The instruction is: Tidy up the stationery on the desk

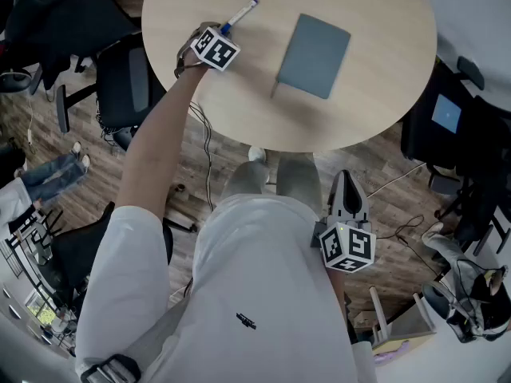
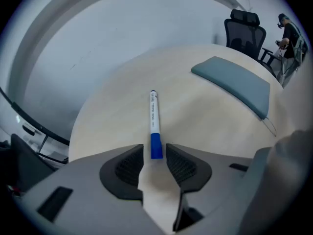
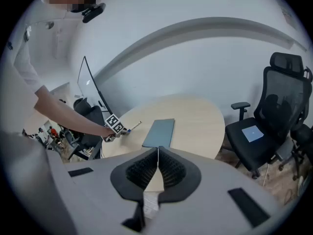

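While the left gripper (image 2: 156, 154) points steeply down at the round table (image 2: 107, 121), its jaws stand spread, and the blue cap end of the pen (image 2: 153, 112) lies between their tips. A narrow gap shows on each side of the cap, so the pads do not press on it. The pen lies flat on the tabletop, with its white barrel pointing away from the gripper. A grey-blue notebook (image 2: 234, 80) lies closed on the same table, to the right of the pen and apart from it. The right gripper (image 3: 157, 151) is off the table, beside the person's hip in the head view, with its jaws pressed together and nothing between them. A black office chair (image 3: 276, 111) stands beside the table.
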Motion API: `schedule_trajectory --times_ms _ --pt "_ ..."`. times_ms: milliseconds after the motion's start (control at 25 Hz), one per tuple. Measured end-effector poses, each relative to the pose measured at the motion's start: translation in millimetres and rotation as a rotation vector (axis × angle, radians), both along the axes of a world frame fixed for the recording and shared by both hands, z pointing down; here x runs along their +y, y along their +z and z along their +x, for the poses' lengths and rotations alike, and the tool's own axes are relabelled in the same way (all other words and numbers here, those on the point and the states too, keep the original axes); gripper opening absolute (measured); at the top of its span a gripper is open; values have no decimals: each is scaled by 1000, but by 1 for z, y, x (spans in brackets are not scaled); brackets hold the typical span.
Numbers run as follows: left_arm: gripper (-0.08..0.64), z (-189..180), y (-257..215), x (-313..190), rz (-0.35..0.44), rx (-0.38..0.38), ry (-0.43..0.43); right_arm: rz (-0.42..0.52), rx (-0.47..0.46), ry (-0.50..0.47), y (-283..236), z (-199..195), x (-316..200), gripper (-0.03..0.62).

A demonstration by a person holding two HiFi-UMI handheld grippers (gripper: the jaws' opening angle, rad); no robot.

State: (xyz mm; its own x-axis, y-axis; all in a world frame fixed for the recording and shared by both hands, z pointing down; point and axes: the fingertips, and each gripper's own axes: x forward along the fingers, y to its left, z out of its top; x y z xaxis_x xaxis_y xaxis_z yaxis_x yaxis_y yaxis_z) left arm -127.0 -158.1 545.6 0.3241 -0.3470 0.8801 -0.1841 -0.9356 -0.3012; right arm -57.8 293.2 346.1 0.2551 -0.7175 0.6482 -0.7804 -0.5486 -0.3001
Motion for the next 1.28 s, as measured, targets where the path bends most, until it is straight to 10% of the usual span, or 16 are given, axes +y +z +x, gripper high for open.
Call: schedule_trajectory --times_ms 240,480,680,1000,1280 --pt "196 -12 -18 15 -27 66 -36 -7 8 -28 -12 -17 4 34" --pt "198 -13 -126 93 23 502 -199 13 78 -129 -26 -17 13 34" --pt "126 -34 -205 241 -67 694 -248 70 129 -369 -35 -10 -3 34" --pt "26 -10 -221 439 -110 739 -624 162 104 -729 -41 39 33 34" --pt "26 62 -234 547 -118 727 -749 183 -6 -711 -39 122 93 35"
